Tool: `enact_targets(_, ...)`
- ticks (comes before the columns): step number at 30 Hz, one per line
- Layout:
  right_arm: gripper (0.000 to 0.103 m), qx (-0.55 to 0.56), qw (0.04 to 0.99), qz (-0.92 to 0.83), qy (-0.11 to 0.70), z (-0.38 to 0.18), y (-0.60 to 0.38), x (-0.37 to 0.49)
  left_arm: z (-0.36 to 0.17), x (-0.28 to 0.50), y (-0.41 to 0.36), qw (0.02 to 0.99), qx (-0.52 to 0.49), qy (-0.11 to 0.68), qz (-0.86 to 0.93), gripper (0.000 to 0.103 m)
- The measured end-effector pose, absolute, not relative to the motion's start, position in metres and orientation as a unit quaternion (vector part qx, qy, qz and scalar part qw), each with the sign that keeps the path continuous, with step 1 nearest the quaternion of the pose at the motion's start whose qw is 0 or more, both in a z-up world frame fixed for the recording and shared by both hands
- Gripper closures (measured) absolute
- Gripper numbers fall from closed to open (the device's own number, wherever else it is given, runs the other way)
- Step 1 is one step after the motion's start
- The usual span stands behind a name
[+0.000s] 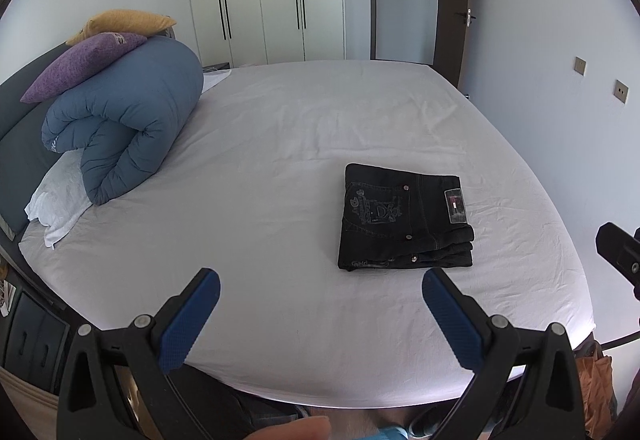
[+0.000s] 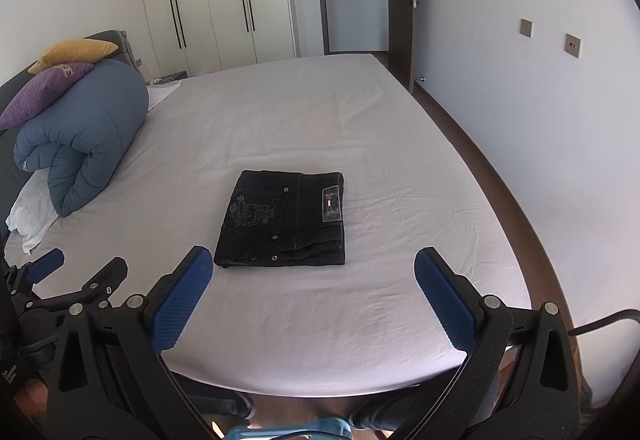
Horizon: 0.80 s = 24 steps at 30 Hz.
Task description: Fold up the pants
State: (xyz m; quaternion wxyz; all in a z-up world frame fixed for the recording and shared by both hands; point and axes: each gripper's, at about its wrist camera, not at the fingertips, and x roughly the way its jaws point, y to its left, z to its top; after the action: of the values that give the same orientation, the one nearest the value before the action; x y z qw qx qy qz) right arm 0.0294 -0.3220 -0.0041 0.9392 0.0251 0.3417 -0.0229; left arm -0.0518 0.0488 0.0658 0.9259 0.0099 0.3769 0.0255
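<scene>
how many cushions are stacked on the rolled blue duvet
2: a purple knitted cushion lying directly on the rolled blue quilted duvet, and a mustard yellow cushion resting above it. Others may be hidden behind.

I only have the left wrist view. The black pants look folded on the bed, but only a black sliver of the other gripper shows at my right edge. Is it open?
Observer: Yes. In the right wrist view the right gripper has its blue fingers spread wide, nothing between them, short of the pants.
Operator: What runs along the bed's right side?
Observer: A strip of dark brown floor between the bed and the white wall.
Operator: Anything under the door handle?
Observer: A small metal doorstop low on the wall.
</scene>
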Motion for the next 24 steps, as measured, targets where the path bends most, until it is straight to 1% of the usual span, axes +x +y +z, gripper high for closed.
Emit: enact_targets(24,0.000,0.023,0.933,-0.016,0.359,-0.023,-0.314,0.046,0.059,-0.045,0.050,0.921,0.011,0.388,0.022,0.000)
